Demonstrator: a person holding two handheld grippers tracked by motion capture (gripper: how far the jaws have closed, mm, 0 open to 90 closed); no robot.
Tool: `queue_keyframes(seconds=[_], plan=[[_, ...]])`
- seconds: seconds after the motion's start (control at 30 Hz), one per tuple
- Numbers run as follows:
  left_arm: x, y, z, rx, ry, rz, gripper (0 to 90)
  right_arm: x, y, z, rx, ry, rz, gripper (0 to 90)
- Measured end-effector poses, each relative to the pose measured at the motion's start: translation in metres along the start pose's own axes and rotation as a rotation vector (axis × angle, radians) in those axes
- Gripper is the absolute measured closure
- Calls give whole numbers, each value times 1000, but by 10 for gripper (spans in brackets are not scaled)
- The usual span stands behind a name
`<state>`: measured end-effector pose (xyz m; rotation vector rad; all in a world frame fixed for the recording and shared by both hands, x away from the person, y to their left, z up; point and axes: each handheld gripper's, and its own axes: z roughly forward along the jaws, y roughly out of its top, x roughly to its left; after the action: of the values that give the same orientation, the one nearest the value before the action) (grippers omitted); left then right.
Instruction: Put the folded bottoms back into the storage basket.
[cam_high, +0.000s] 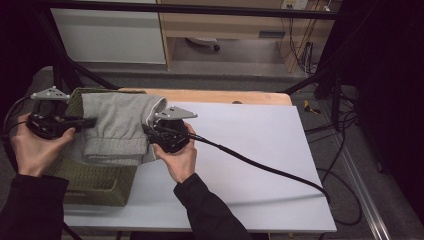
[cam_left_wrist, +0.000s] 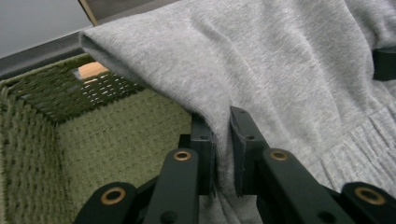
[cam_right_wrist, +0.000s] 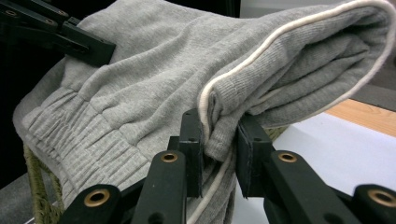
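**Count of things on and around the bench**

One folded grey garment (cam_high: 117, 127), ribbed at one end, white piping along an edge. One green woven basket (cam_high: 95, 182). One white bench (cam_high: 250, 165). Two black grippers: left gripper (cam_high: 90, 121), right gripper (cam_high: 148, 131), each clamped on the garment. Two grey three-cornered plates, one atop each gripper. Two hands, two dark sleeves. One thick black cable (cam_high: 260, 165) across the bench.

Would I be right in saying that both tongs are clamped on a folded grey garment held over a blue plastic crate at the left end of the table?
Nearly: the left tongs and right tongs do clamp the folded grey garment, but the container beneath is a green woven basket, not a blue plastic crate. The left gripper view shows its weave plainly.
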<state>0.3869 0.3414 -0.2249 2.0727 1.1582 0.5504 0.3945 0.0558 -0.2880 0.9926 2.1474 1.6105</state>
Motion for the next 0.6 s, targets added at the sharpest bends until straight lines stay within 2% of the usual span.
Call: queue_keyframes(seconds=[0.6], plan=[[30,-14,-8,2,21,-47,810,23,8,25,19,12,-37,752]])
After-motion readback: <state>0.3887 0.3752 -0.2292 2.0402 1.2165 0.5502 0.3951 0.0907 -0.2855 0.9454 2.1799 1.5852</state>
